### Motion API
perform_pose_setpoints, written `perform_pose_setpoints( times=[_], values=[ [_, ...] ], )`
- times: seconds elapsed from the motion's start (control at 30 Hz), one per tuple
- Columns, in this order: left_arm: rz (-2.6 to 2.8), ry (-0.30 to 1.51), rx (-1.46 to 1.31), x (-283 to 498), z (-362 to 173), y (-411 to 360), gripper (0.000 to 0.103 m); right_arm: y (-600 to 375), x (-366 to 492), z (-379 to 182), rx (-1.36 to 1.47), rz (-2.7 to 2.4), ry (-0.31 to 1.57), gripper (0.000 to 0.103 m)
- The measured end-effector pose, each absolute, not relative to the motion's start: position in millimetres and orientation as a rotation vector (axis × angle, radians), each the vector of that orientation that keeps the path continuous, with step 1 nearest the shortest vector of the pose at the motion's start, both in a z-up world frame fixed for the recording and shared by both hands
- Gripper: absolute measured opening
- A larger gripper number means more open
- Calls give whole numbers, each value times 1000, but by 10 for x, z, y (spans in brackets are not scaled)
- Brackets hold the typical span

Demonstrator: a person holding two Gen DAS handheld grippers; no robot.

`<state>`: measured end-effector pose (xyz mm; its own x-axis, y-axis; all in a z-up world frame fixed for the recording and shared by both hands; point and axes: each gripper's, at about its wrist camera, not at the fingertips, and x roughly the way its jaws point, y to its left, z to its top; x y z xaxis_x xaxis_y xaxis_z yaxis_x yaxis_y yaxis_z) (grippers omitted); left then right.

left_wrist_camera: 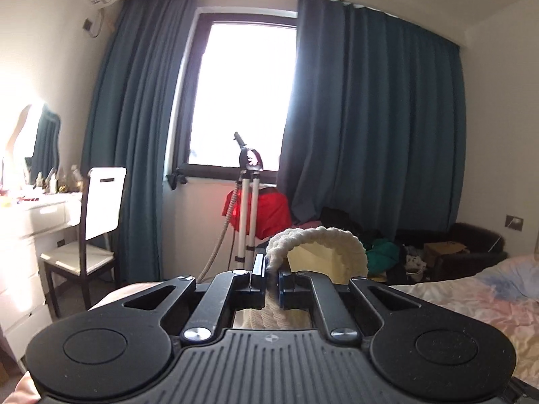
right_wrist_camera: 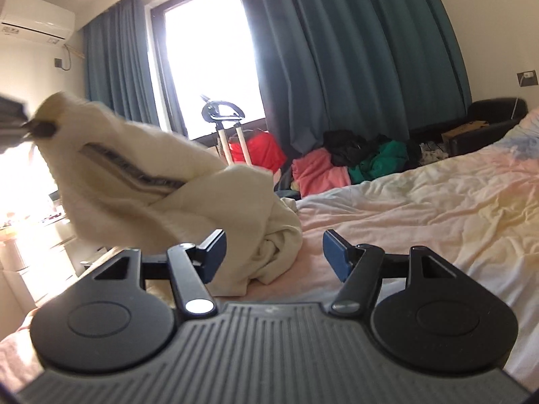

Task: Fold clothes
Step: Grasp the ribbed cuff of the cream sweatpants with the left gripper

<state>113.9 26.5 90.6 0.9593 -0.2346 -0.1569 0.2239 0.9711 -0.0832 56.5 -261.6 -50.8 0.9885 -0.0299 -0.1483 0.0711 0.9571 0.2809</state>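
the left tool point(left_wrist_camera: 272, 277) is clamped tight on a ribbed edge of the cream knitted sweater point(right_wrist_camera: 145, 181), a cuff or hem by the look of it, which arches up over the pinch in the left wrist view. in the right wrist view that same tool point(right_wrist_camera: 40, 128) appears at the far left, blurred, holding one end of the sweater up in the air while the rest trails down to a crumpled heap on the bed point(right_wrist_camera: 438, 202). a dark striped band shows along a seam or opening of the lifted part. the right tool point(right_wrist_camera: 274, 256) stands well open with nothing between its blue pads point(right_wrist_camera: 337, 256), low over the pink sheet, just beside the heap.

my reading is that the step in hand is lifting the sweater to shake it out and find a 2nd corner. to do it well, the lift should go high enough for the bulk to hang free, and the right tool should take the matching ribbed edge, not a fold from the middle of the heap, so the garment can be spread flat on the bed before any fold.

a label sits on the air conditioner point(right_wrist_camera: 37, 20), too small to read. no other writing is legible.
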Motion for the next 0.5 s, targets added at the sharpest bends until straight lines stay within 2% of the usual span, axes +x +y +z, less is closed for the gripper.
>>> perform_pose_setpoints(
  times=[0.17, 0.3, 0.5],
  values=[
    [-102, 333, -43, 1115, 302, 1034, 7, -2449, 414, -467, 269, -11, 172, 67],
    [-19, 481, -38, 1293, -202, 1524, 7, -2348, 543, -585, 271, 30, 283, 67],
    [-41, 496, -15, 1245, -369, 1656, 12, -2010, 782, -869, 249, 190, 490, 67]
  ],
)
